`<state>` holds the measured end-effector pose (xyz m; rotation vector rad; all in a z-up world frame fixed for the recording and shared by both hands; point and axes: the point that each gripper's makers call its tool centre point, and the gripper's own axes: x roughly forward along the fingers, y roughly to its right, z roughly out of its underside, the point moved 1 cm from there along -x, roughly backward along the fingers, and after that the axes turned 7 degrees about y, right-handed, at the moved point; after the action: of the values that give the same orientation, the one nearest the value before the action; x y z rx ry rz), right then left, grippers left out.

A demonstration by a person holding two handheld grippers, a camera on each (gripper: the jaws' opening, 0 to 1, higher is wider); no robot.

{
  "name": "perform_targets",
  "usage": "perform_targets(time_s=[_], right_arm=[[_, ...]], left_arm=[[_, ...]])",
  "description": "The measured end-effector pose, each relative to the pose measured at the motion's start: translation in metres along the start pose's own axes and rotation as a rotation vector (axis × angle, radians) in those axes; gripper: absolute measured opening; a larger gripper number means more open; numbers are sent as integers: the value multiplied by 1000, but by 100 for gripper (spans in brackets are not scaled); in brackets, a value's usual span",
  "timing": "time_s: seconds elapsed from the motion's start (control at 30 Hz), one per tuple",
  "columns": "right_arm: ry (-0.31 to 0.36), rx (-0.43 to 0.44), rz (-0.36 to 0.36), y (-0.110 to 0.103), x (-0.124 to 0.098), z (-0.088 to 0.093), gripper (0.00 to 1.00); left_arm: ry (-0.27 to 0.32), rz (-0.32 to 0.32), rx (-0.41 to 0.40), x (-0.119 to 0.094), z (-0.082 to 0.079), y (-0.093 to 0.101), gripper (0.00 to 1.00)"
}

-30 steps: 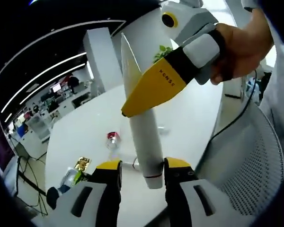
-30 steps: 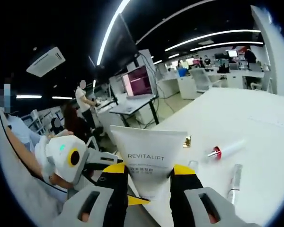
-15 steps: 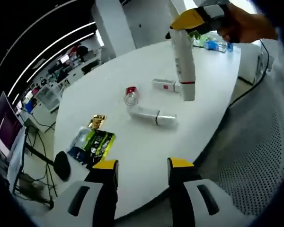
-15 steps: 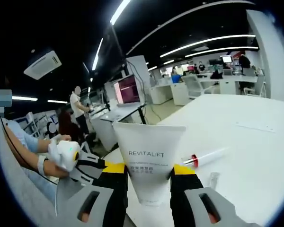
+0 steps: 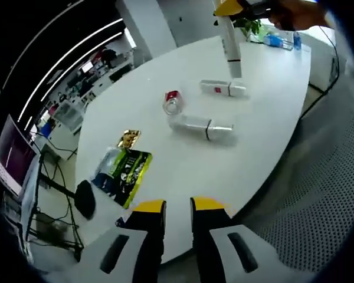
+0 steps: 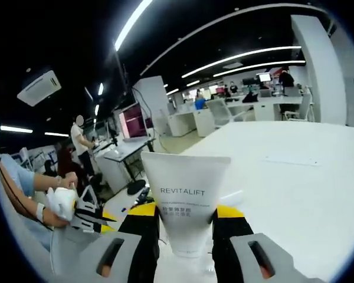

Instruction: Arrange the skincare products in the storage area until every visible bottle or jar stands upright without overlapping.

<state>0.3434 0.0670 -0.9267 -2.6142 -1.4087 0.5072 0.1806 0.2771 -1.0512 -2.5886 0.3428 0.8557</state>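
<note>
Jaws first: on our right gripper (image 6: 186,227) they clamp the white REVITALIFT tube (image 6: 186,194), held above the counter (image 6: 295,177) with its broad crimped end toward the camera. In the left gripper view that tube (image 5: 230,38) hangs cap-down, at or just above the far counter. Our left gripper (image 5: 177,215) is empty, its jaws nearly together, off the near edge of the counter.

We judge the task early. Just near-side of the hanging tube a white tube with a red band (image 5: 223,88) lies flat; nearer still lies a pale cylindrical bottle with a dark band (image 5: 202,125). Beside it a small clear jar with a red cap (image 5: 173,103) rests on its side. Further toward the counter's near-left edge lie a gold-topped item (image 5: 128,139) and a glossy green-black packet (image 5: 125,177). Nothing stands yet.

The tubes look soft matte plastic; the counter is smooth white.
</note>
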Motion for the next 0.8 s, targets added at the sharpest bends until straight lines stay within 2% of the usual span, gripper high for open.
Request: perform_targets(time_s=[0.03,0.17,0.3,0.4,0.47,0.57,0.63,0.8], right_arm=[[0,-4,5,4,0,-1,28],[-11,-14,17,14,0,-2,28],[-26,-51,37,27,4,-4,28],[-33,-56,40,35,7,-6,28],[-34,-51,42,39,9,-7,28],[-41,-51,45,40,10,-7,28],[-37,-53,48,41,9,-8,28],[-49,-60,70,48,7,-5,28]], left_arm=[[1,0,-10,0,0,1,17],[-63,19,-12,2,11,5,20],[-108,47,-39,6,21,12,33],[-109,47,-46,6,21,12,38],[-82,45,-48,7,17,12,39],[-71,38,7,8,15,10,44],[-72,39,-4,9,16,10,51],[-106,55,34,10,23,13,57]])
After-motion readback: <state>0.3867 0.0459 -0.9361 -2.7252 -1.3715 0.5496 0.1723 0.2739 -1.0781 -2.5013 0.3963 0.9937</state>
